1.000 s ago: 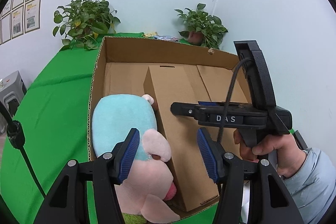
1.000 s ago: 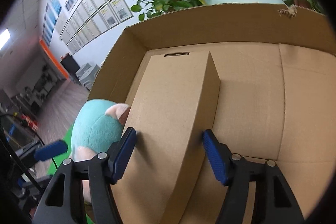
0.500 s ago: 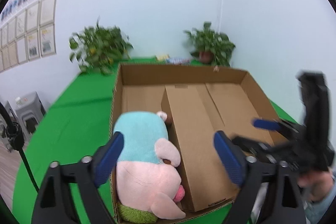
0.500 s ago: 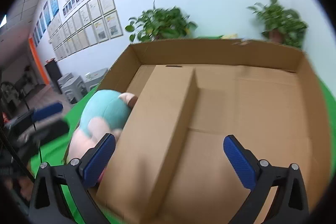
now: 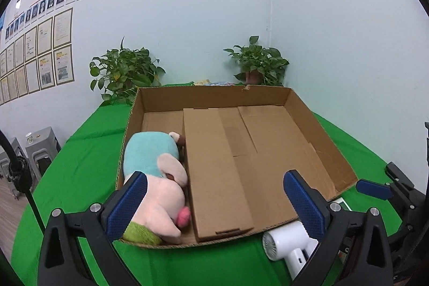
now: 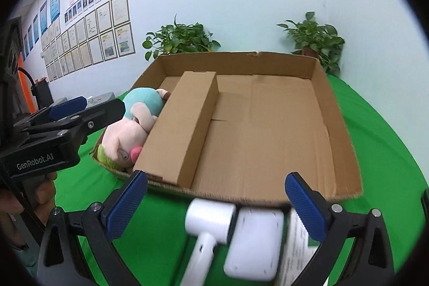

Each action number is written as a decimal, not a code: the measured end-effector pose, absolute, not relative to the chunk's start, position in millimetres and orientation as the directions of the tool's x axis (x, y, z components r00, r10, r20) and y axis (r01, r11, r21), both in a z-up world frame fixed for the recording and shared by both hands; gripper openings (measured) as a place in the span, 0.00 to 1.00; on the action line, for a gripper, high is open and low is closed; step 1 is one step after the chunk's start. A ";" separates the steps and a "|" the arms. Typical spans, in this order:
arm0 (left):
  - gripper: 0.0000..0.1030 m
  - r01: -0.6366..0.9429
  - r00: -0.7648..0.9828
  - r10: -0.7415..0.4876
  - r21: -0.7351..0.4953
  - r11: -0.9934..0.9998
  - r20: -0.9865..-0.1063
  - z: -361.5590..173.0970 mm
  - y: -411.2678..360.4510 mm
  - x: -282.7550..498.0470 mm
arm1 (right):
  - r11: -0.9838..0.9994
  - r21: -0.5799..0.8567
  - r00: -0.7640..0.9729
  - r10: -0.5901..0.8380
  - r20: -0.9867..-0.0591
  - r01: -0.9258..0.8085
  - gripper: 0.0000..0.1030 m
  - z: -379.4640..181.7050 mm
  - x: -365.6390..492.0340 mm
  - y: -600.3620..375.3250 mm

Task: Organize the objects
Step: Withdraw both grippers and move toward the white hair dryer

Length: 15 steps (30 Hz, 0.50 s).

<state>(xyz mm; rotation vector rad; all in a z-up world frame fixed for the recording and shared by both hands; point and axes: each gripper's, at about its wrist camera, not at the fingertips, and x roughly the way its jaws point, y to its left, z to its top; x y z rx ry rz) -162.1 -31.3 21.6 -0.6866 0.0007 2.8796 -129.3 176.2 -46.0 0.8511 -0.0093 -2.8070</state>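
Note:
A shallow open cardboard tray [image 5: 324, 136] lies on the green table. Inside it, at the left, a plush toy [image 5: 158, 176] in teal and pink lies beside a long closed cardboard box [image 5: 211, 173]. Both show in the right wrist view too: the plush toy [image 6: 134, 122] and the box [image 6: 185, 125]. My left gripper [image 5: 214, 200] is open and empty, held back over the tray's near edge. My right gripper [image 6: 217, 203] is open and empty above a white hair dryer [image 6: 209, 227] and a white case [image 6: 254, 243] in front of the tray. The hair dryer [image 5: 289, 245] also shows in the left wrist view.
Two potted plants [image 5: 126, 74] [image 5: 257, 63] stand at the table's far edge against the wall. A printed card or box [image 6: 297, 245] lies right of the white case. Grey stools [image 5: 40, 149] stand off the table to the left.
Both grippers opened wide and pulled back from the tray. The left one let go of the plush toy and the right one let go of the long box; both stay in the tray.

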 end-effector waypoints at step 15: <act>0.98 -0.132 -0.868 0.180 -0.134 -0.982 -0.463 13.5 -16.8 -116.3 | -0.994 0.018 -0.844 -0.102 -0.526 0.108 0.98 -50.4 -87.1 183.8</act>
